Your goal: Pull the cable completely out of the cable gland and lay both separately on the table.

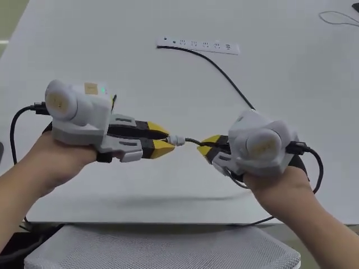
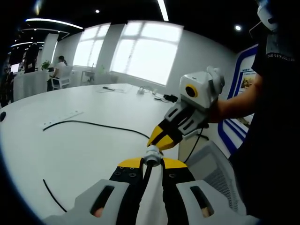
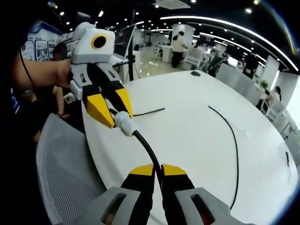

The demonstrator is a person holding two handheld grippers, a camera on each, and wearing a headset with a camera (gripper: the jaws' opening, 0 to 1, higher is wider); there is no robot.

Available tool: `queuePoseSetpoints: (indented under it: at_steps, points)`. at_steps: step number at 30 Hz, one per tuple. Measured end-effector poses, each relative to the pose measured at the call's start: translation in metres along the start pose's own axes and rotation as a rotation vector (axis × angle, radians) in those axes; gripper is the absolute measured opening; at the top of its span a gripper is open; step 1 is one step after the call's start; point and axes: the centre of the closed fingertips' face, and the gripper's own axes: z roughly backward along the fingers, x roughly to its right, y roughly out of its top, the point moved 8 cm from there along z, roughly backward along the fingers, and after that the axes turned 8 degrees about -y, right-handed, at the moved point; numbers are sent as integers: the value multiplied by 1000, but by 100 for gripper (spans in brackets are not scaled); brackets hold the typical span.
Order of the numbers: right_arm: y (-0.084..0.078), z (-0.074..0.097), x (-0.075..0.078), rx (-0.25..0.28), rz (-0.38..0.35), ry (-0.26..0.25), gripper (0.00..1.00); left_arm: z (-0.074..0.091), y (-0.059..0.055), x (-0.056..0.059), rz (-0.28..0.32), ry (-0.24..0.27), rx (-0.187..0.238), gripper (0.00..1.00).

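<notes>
Mesh chair nearest; power strip and black cord lie across table.

This is an open-plan office. A big white counter with a rounded edge carries a power strip, and a grey mesh chair stands at its near edge. In the left gripper view, tall windows line the far wall, and a person sits at a desk beside a potted plant. In the right gripper view, long strip lights cross a dark ceiling above more white desks, and another person stands among them.
</notes>
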Motion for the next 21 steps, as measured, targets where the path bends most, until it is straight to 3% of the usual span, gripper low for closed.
queuePoseSetpoints:
  at_steps: [5, 14, 21]
  points:
    - [-10, -2, 8, -18, -66, -22, 0, 0, 1, 0, 4, -3, 6, 14]
    - [-34, -8, 17, -63, -250, -25, 0, -2, 0, 2, 9, -10, 3, 14]
    - [-48, -13, 24, -101, -332, -41, 0, -3, 0, 3, 11, -14, 1, 14]
